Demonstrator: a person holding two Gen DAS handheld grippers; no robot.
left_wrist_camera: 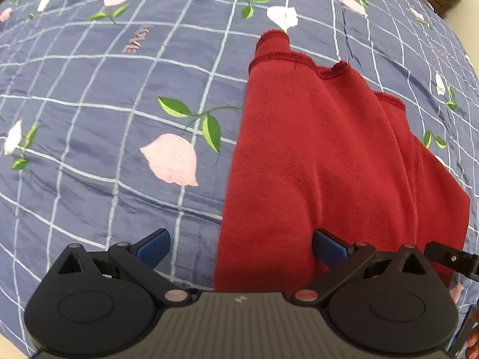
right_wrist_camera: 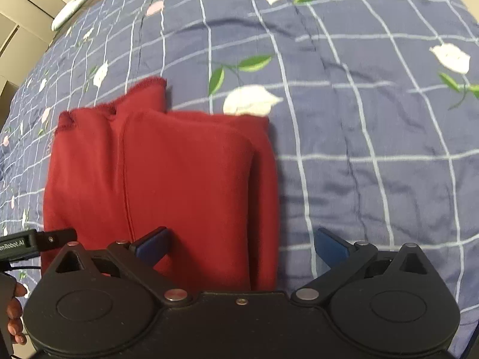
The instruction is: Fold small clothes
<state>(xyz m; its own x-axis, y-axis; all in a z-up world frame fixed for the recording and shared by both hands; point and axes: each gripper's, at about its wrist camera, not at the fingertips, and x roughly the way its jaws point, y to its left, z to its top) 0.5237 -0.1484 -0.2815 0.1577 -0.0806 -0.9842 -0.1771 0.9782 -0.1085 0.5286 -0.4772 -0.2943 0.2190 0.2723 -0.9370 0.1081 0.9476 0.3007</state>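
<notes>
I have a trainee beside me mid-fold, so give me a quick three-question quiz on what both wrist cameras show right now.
1. True or false: the left gripper has its jaws clamped on the red garment.
2. What does the garment lie on?
A. a wooden table
B. a blue checked bedcover with flowers
C. a white tray
3. In the right wrist view, which edge of the garment does the right gripper straddle?

Key:
1. False: both grippers are open, holding nothing.
2. B, the bedcover.
3. Its right-hand folded edge, with bare bedcover under the right jaw.
</notes>
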